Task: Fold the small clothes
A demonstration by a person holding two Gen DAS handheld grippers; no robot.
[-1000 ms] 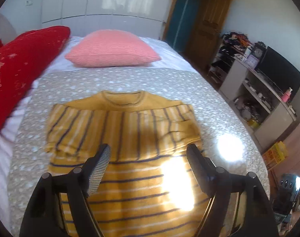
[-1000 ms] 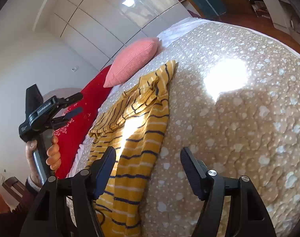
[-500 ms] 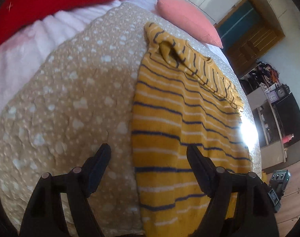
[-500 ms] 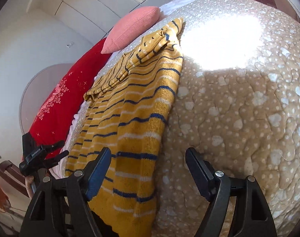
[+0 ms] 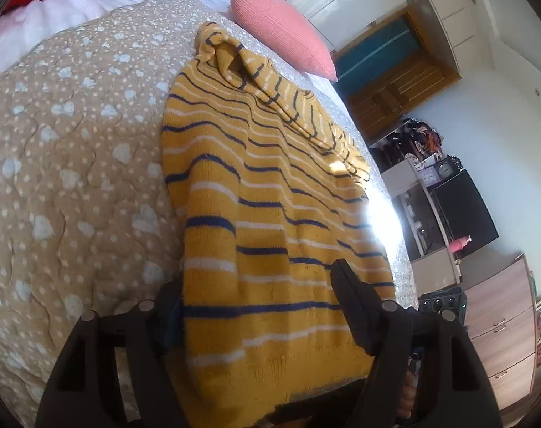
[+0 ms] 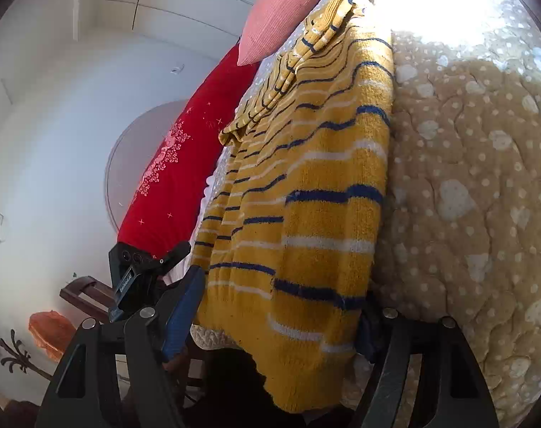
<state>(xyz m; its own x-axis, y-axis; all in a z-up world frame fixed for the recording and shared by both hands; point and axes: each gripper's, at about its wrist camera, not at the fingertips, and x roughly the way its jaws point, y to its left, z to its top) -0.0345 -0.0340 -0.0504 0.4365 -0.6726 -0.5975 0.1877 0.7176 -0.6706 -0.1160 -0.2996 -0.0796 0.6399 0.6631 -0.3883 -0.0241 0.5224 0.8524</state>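
Note:
A yellow sweater (image 5: 263, 192) with navy and white stripes lies on the bed with its sleeves folded in; its hem hangs over the bed's near edge. It also shows in the right wrist view (image 6: 306, 185). My left gripper (image 5: 259, 296) is open, with the hem's left corner between its fingers. My right gripper (image 6: 281, 303) is open, with the hem's right corner between its fingers. The left gripper (image 6: 142, 271) shows at the lower left of the right wrist view.
The bed has a beige spotted quilt (image 5: 67, 164). A pink pillow (image 5: 281, 32) and a red cushion (image 6: 178, 157) lie at the head. A shelf unit with a TV (image 5: 463, 207) and a drawer chest (image 5: 502, 328) stand to the right of the bed.
Both grippers dropped from above the bed to the sweater's hem at the near edge. The left one went to the left corner, the right one to the right corner. Both stay open.

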